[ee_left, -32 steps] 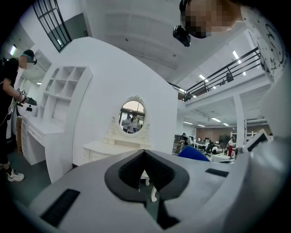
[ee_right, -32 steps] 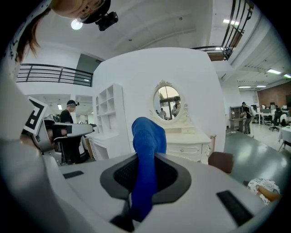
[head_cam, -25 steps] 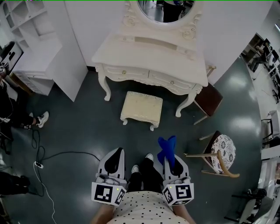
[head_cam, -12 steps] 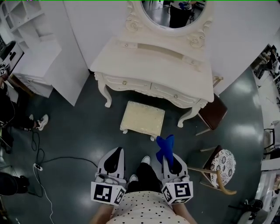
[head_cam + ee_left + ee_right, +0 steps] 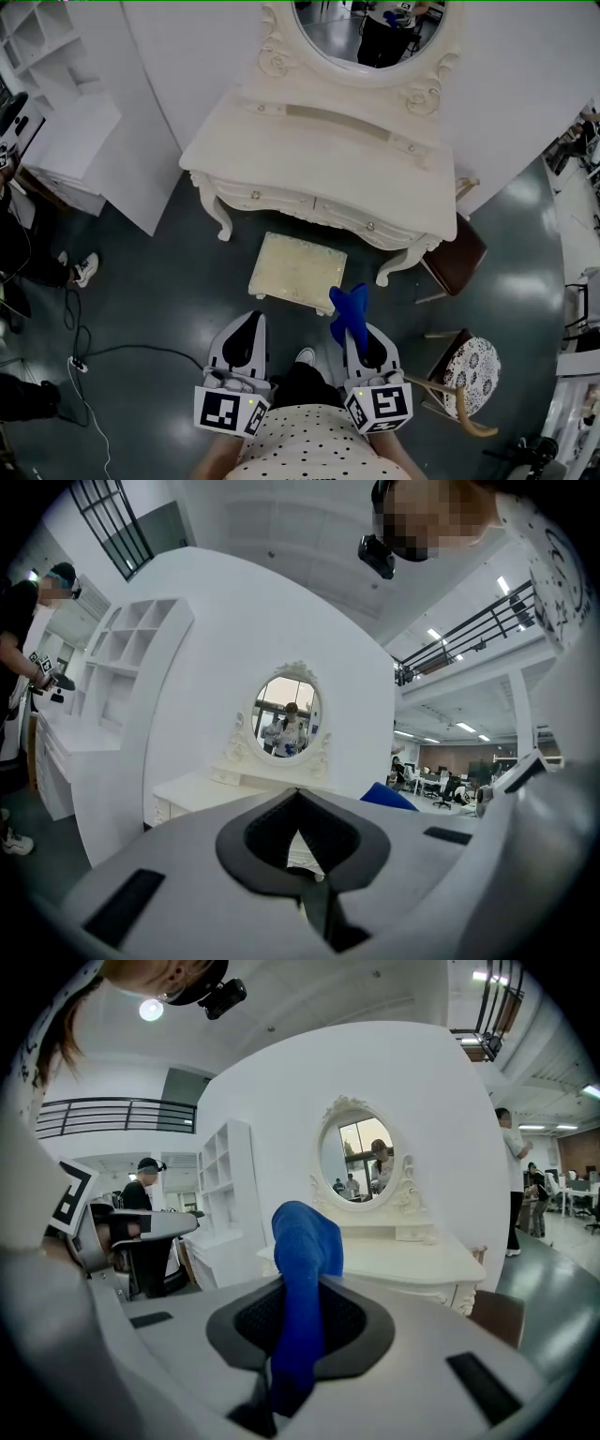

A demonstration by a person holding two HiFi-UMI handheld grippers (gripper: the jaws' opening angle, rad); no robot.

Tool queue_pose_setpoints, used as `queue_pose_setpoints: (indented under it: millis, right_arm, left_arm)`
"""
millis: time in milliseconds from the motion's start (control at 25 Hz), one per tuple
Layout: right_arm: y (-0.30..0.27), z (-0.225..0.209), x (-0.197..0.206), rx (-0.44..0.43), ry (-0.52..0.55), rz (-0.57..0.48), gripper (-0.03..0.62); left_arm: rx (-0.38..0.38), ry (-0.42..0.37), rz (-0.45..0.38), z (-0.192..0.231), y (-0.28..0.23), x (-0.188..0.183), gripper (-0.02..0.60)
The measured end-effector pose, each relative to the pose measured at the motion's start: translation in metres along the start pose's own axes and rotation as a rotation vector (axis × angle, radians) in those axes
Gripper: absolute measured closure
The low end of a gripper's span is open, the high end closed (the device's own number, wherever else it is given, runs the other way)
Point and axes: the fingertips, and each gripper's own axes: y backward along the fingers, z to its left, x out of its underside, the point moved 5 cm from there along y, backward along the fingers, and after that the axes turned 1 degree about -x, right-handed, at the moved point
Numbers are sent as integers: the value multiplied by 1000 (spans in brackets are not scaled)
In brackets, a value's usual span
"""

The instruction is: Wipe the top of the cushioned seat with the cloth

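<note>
The cream cushioned seat (image 5: 296,268) stands on the dark floor in front of the white dressing table (image 5: 309,159). My right gripper (image 5: 359,339) is shut on a blue cloth (image 5: 349,311) that sticks out past its jaws, near the seat's right front corner but above the floor. In the right gripper view the cloth (image 5: 302,1288) rises between the closed jaws. My left gripper (image 5: 247,337) is held low beside it, jaws closed with nothing between them, short of the seat's front edge.
An oval mirror (image 5: 373,28) tops the dressing table. A brown chair (image 5: 456,255) and a patterned wooden chair (image 5: 464,370) stand to the right. White shelving (image 5: 56,112) is at left, with a person's shoe (image 5: 82,269) and a cable (image 5: 141,349) on the floor.
The view has moved forward toward the dressing table; the seat now lies closer to both grippers. The right gripper still holds the cloth.
</note>
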Motion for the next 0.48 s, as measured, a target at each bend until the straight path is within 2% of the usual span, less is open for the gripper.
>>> queue_pose_setpoints:
  millis: [240,480]
  right_arm:
    - [-13,1,-6,-8,-9,11,533]
    - [-23,-1,-1,8,-9,27,533]
  left_arm:
    - [22,-5,-1,6,-17,-12,589]
    - [78,4,16,0,-33,-2,589]
